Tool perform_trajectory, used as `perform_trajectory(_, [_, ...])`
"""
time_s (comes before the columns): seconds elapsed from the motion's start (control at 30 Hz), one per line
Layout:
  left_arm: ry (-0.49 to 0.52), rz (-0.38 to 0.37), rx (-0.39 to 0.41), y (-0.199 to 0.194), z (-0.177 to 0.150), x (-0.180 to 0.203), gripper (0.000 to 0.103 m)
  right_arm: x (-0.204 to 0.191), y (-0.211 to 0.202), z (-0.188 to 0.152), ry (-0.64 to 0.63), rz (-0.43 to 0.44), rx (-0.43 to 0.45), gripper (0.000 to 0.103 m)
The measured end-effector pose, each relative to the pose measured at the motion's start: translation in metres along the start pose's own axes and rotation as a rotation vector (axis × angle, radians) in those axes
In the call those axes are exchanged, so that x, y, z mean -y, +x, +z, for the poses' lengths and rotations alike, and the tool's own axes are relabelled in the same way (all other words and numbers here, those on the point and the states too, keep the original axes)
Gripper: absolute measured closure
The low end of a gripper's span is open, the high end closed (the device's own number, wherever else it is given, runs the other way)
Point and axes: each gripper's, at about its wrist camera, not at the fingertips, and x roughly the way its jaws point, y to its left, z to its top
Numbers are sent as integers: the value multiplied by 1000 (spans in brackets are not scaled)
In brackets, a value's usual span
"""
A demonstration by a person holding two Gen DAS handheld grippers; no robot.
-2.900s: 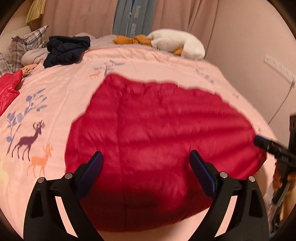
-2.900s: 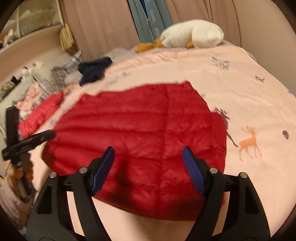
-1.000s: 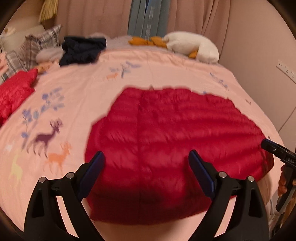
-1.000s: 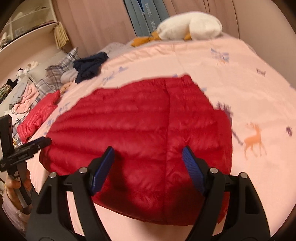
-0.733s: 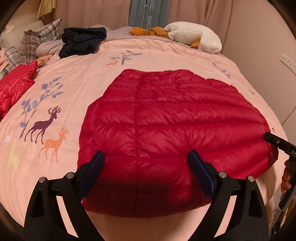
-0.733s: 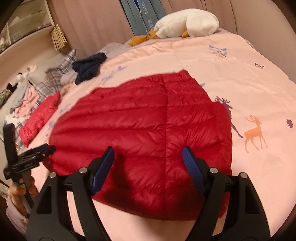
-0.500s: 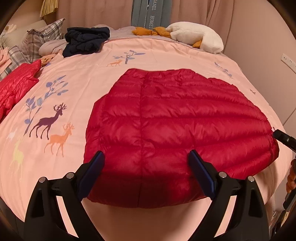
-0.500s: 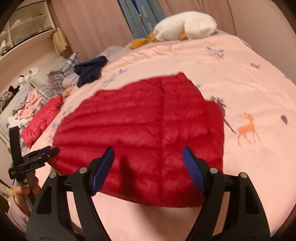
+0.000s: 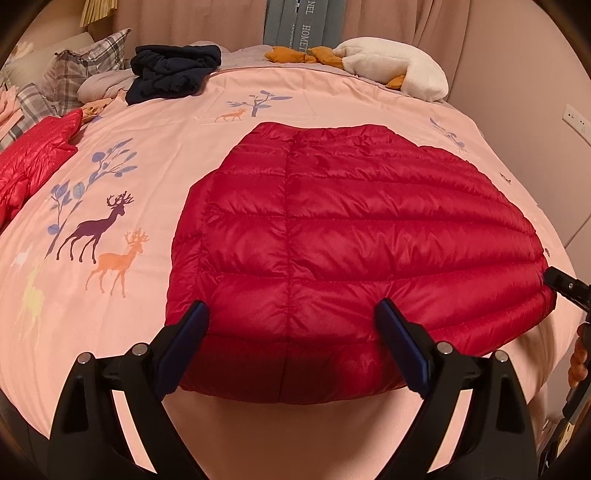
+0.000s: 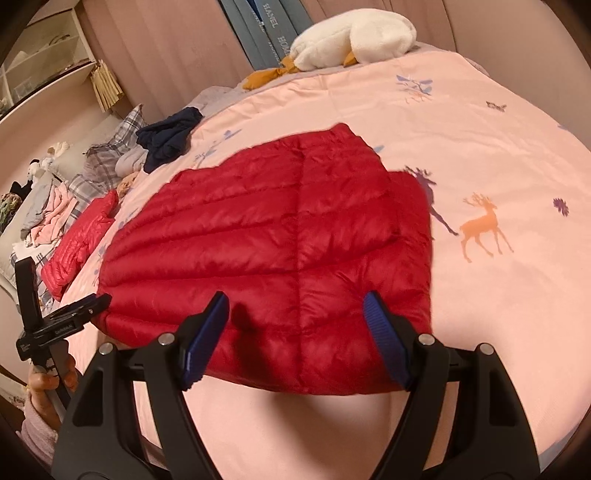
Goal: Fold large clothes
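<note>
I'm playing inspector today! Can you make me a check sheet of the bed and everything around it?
Surface: pink bedspread with deer prints, lying smooth.
Job's things: red puffer jacket spread flat near the front edge.
Clutter: second red jacket at the left edge, navy clothes, plaid pillows, white plush toy.
Grippers: left gripper and right gripper both open, above the jacket's hem, gripping nothing.
Cables: nothing seen.
Surroundings: curtains, wall socket, shelves.
</note>
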Motion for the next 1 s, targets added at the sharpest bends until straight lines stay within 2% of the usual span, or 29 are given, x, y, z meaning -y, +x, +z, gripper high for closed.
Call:
perform_trajectory(0.17, [3,1,-4,2,0,1,10,3,10,-6,8,-7,-25,27])
perform_trajectory(0.43, [-3,-8,-2,-2,-1,-2,10,9,-6,-1,52,37,0,27])
perform_trajectory(1.0, [-7,-10,-9,-2,-1,-4,10,16,-9,0,65,24,8,27])
